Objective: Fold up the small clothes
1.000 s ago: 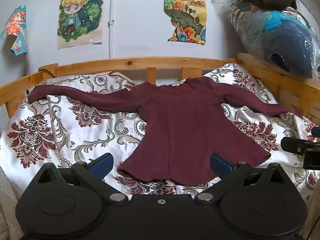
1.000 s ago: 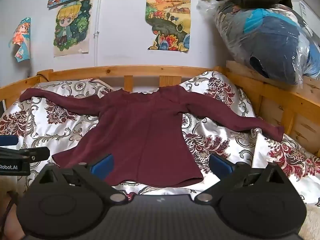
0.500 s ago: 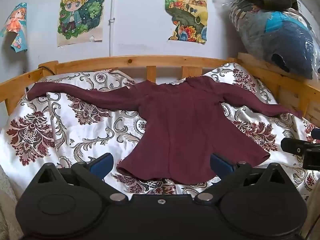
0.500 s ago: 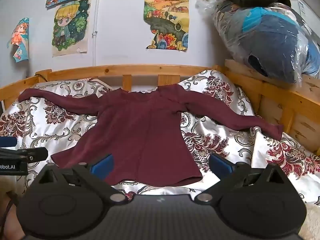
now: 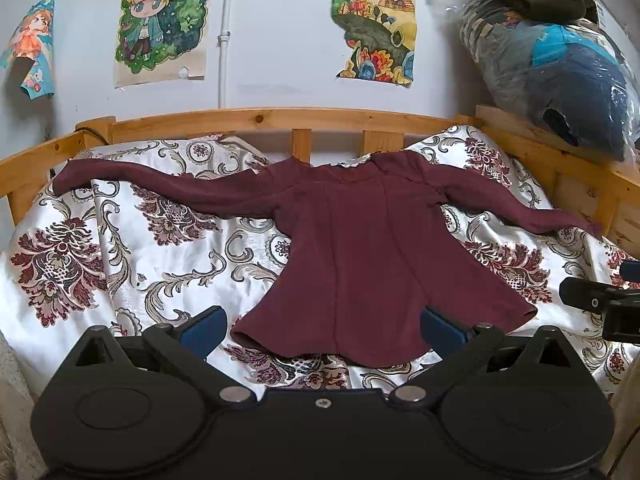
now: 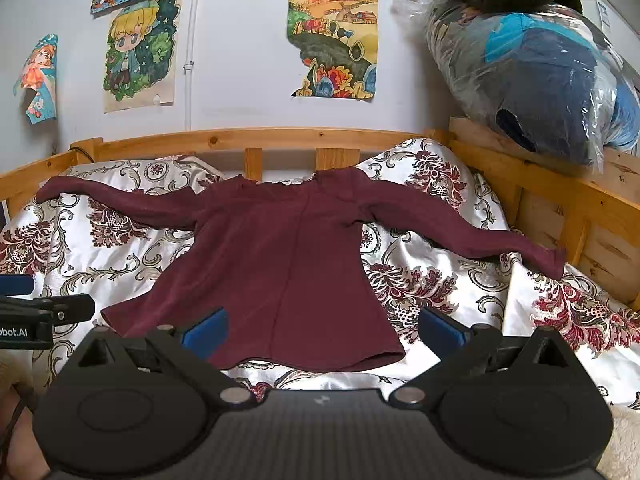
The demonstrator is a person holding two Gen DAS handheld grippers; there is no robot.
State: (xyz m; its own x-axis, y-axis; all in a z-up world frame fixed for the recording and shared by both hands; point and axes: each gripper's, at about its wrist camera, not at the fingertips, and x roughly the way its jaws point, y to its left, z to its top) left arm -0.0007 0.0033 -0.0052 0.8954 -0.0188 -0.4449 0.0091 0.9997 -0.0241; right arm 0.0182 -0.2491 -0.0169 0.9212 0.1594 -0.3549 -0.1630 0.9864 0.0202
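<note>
Legibly, "bot.AI" marks the left gripper (image 6: 44,316); both it and the right gripper (image 6: 322,326) gape wide, empty.

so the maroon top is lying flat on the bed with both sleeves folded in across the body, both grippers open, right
Not quite: the top lies flat on the bed, but both sleeves are spread out to the sides, as the left wrist view shows. The left hand-held gripper and right hand-held gripper are open.

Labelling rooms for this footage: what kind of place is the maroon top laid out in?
Probably a child's bedroom: a wooden bed frame with a floral bedspread, and cartoon drawings on the wall.
</note>
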